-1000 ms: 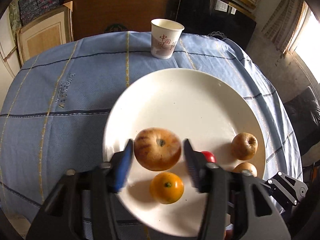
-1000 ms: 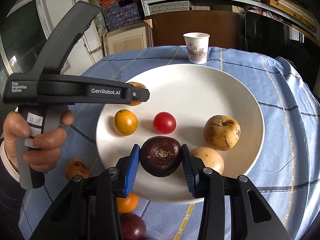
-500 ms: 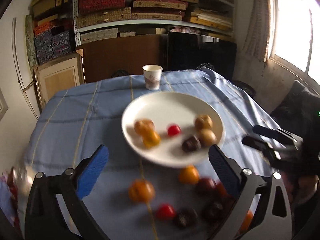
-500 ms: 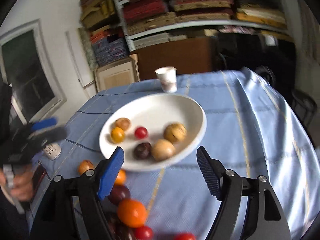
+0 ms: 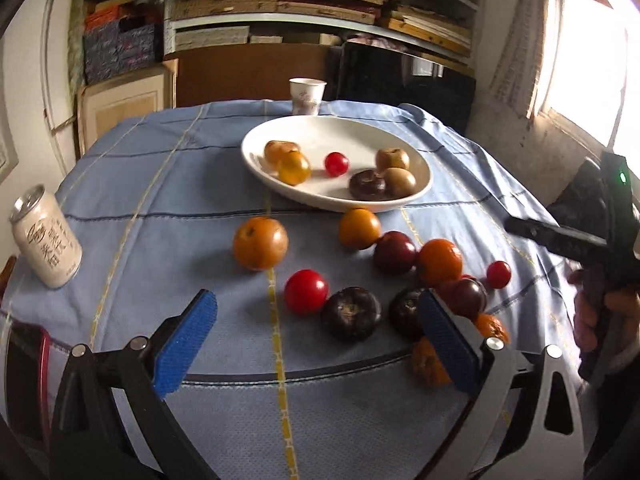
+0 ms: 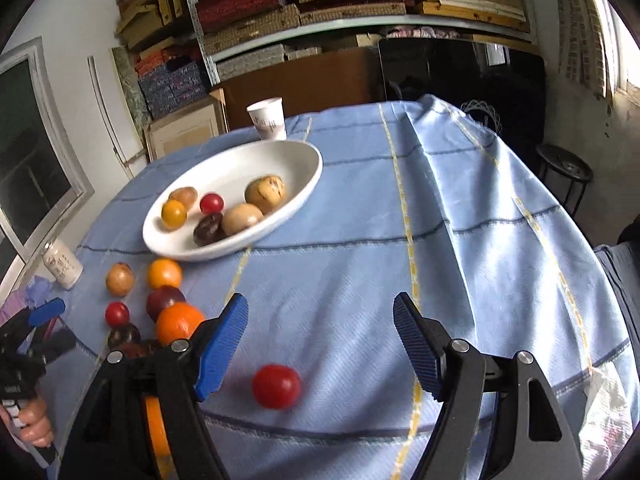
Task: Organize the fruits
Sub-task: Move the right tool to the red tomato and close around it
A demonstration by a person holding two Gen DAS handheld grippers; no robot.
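both grippers empty, next fruit to be picked from the cloth

the step in hand looks like choosing the next loose fruit. to do it well, bring one gripper straight down over a single fruit standing apart from the cluster, so the pads close on its widest part and nudge no neighbour into rolling.

the left gripper (image 5: 316, 336) is spread wide and holds nothing. the red tomato (image 5: 306, 291) and the dark fruit (image 5: 351, 313) lie between its pads, toward 12 o'clock, just beyond the tips. the big orange fruit (image 5: 260, 243) sits apart at 11 o'clock, an easier target in my judgement.

the right gripper (image 6: 320, 344) is also wide apart and empty. a lone red tomato (image 6: 276, 385) lies on the cloth between its fingers, toward 7 o'clock, nearer the left pad.

the white plate (image 5: 416, 196) at 12 o'clock already holds six fruits.
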